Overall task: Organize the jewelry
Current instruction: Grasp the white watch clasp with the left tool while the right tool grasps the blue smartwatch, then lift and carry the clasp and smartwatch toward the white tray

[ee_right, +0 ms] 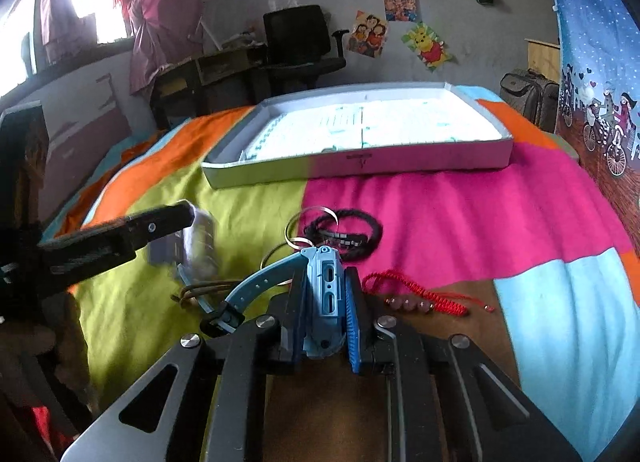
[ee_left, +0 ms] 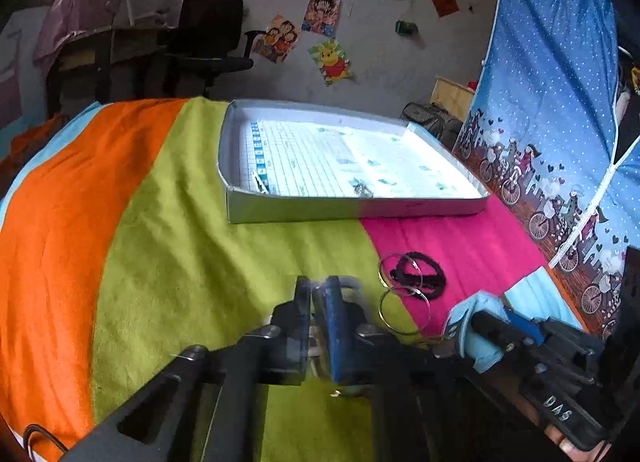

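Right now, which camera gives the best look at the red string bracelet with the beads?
The right wrist view: the red string bracelet lies in plain sight on the blanket beside the right gripper. The left wrist view does not show it.

The only lettering I can read is "DAS", in pale raised characters on the black body of my right tool (ee_left: 472,332).
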Demonstrator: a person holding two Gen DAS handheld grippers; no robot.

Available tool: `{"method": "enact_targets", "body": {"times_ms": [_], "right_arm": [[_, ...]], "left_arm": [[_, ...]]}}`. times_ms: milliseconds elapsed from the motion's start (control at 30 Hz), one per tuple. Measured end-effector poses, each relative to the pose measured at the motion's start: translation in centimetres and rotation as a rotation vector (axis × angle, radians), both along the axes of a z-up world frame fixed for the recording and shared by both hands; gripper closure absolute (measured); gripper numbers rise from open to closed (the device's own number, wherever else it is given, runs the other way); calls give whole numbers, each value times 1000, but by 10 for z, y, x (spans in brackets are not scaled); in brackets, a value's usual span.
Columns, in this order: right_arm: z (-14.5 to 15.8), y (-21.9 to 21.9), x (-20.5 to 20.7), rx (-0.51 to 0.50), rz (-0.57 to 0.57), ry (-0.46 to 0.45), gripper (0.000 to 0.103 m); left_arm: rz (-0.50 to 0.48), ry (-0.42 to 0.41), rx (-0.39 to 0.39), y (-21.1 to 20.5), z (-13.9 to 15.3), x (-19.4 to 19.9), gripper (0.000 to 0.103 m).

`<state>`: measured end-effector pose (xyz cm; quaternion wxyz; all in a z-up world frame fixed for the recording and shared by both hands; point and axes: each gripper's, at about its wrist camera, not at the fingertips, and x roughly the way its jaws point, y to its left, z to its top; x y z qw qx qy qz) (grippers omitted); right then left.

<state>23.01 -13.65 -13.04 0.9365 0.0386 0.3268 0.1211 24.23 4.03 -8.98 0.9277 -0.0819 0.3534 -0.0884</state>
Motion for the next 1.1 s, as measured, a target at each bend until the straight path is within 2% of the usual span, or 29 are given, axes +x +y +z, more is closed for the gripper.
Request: {"method": "enact_targets", "body": {"times_ms": [133,267,433,533,667,867,1033,1100], "right_arm": [[4,-1,-1,3,-2,-9,88],[3,-3,0,-3,-8,5,88],[7,-6,1,-76,-27,-5,88],[10,-8,0,-101,-32,-13,88],[10,-9,0,-98,-31,-16,88],[6,-11,2,-110,-39,-6,88],[8,-6,1,-232,-65,-5,88],[12,-12,1,-228,-73,-10,88]], "left_arm": [[-8,59,-23,1,-10,3,97],[7,81,-90,8,-11,5,96],[1,101,-119,8,-15,6,92],[3,101,-105,6,-14,5,91],[10,101,-105,4,-14,2,80],[-12,91,-101,2,-12,1,76],[-44,95,-88,-5,-11,2,72],[-45,99,-62,-8,-12,3,71]]}}
